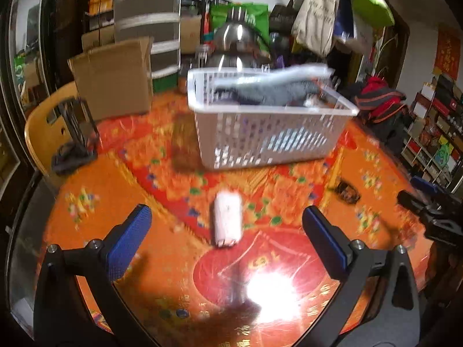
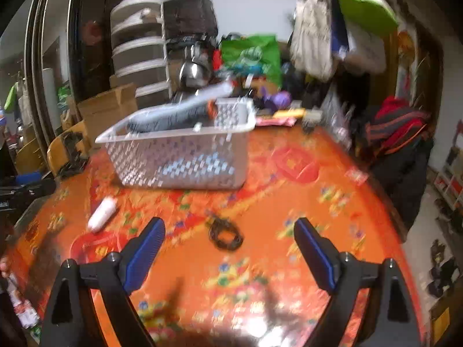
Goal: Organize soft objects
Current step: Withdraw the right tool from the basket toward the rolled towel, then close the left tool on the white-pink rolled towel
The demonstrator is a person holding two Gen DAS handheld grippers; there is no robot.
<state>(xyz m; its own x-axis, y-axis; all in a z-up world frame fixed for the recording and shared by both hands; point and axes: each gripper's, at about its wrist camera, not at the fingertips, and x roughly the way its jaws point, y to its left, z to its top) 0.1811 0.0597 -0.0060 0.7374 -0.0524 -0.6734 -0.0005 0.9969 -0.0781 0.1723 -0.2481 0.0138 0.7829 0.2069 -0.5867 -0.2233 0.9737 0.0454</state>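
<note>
Two grippers: both mine, both empty, held over the round table (image 2: 332,202) with its orange and red patterned cloth.
Left gripper (image 1: 227,232): jaws spread wide, blue pads apart, nothing clasped; it points down at the cloth.
Right gripper (image 2: 230,241): jaws spread wide too, nothing between the pads.
White roll (image 1: 228,220): a small rolled soft piece lying on the cloth, on its side, between the lines of my left fingers but beyond their tips and untouched; in the right view it lies off to the left (image 2: 102,213).
Dark ring (image 2: 225,234): a small dark scrunchie-like loop flat on the cloth, ahead of my right jaws, between their lines, not gripped; too blurred to name surely.
White basket (image 1: 277,133): perforated plastic, standing on the table's far part, well beyond both small pieces.
Basket contents: grey cloth (image 1: 275,91) and a pale piece poking over the rim.
Sharpness: both views smeared.
</note>
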